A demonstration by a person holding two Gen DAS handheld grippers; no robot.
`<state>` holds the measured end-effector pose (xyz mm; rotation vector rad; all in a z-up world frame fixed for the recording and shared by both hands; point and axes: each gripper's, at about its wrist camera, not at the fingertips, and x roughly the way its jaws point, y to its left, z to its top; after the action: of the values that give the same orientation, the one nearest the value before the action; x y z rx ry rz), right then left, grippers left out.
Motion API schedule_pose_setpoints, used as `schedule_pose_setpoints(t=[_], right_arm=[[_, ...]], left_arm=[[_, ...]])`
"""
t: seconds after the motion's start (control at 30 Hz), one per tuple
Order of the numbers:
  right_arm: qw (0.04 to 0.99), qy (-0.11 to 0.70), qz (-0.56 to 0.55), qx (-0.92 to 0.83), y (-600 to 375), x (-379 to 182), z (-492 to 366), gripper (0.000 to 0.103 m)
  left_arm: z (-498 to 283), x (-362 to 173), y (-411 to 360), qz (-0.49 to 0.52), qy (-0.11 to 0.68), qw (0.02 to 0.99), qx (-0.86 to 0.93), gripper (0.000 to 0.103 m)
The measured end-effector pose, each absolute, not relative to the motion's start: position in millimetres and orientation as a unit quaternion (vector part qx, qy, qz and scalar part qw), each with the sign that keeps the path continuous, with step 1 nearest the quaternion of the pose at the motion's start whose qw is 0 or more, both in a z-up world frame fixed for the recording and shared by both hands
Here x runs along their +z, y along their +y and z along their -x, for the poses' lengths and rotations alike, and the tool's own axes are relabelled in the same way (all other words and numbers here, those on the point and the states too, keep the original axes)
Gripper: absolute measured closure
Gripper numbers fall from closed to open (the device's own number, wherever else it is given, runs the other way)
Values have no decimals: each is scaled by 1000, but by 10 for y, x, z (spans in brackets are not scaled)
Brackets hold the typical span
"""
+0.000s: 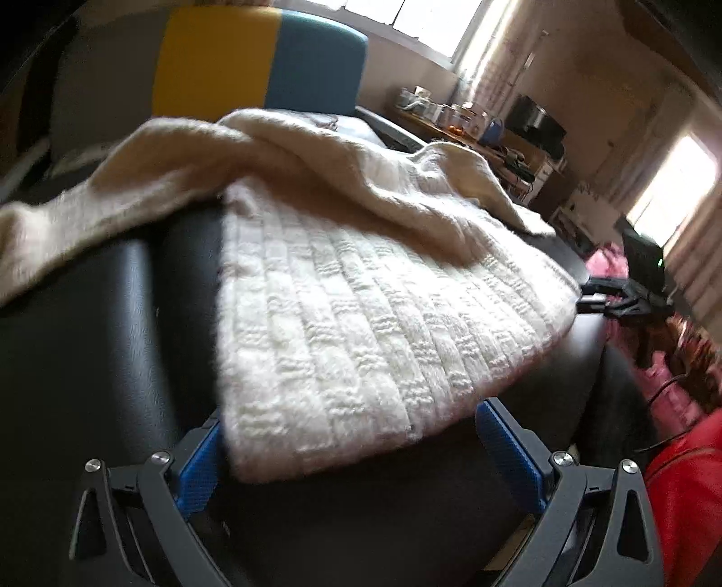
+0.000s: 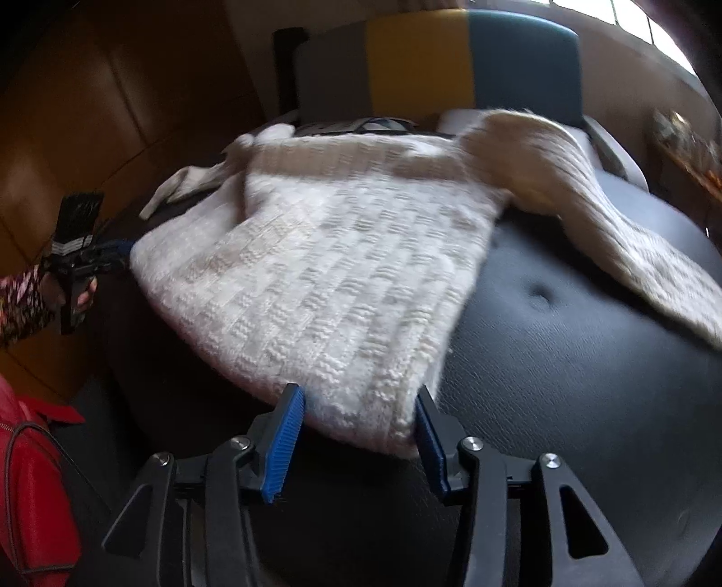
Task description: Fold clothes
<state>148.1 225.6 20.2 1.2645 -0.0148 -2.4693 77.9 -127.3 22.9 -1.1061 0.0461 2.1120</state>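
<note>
Cream-white chunky basket-weave knitted sweater [image 1: 361, 289] is lying spread on a black buttoned leather ottoman [image 2: 564, 343], its hem toward both cameras, one sleeve trailing off to the left in the left wrist view [image 1: 113, 189] and the other sleeve lying across the body; the left gripper [image 1: 356, 456] is standing wide apart, blue ribbed pads flanking one hem corner without pinching it; the right gripper [image 2: 356, 429] is likewise gaping, its pads bracketing the other hem corner, nothing clamped; in my judgement, both tongs are lining up a hem pinch, and doing it well is meaning sliding deep enough to catch both knit layers, closing evenly, and lifting both corners together so the thick wool is not sagging or twisting; beyond the sweater, a grey, yellow and teal panelled chair back [image 2: 451, 63] is standing behind the ottoman; a red bag [image 1: 686, 496] is sitting low beside it; bright windows [image 1: 424, 18] and a cluttered wooden shelf [image 1: 474, 126] are filling the far room.
</note>
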Motion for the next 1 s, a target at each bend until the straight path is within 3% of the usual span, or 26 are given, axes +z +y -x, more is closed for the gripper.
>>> schedule_pose_setpoints(t=[0.13, 0.17, 0.2, 0.23, 0.27, 0.3, 0.4, 0.8, 1.0], right_arm=[[180, -10, -438, -881, 2225, 181, -1465, 55], [175, -15, -440, -881, 2217, 164, -1457, 58], [171, -19, -442, -880, 2210, 152, -1449, 62], [168, -31, -443, -880, 2208, 148, -1442, 65], [169, -46, -440, -881, 2211, 154, -1435, 79], [170, -61, -438, -881, 2215, 168, -1428, 86], [168, -91, -432, -882, 2209, 238, -1394, 91], [221, -190, -334, -896, 2344, 1123, -1269, 93], [254, -244, -300, -886, 2441, 1474, -1224, 93]], left_arm=[[-779, 207, -1196, 422, 23, 366, 829, 2], [-785, 212, -1183, 418, 25, 362, 833, 15], [-791, 220, -1185, 413, 29, 355, 838, 49], [-779, 223, -1173, 415, 28, 351, 839, 63], [-765, 225, -1158, 417, 27, 348, 839, 73], [-756, 242, -1139, 418, 26, 349, 838, 77], [-745, 353, -1055, 413, 39, 356, 838, 80], [-525, 1441, -1029, 363, -38, 386, 847, 83], [-147, 1527, -1117, 408, -103, 354, 835, 83]])
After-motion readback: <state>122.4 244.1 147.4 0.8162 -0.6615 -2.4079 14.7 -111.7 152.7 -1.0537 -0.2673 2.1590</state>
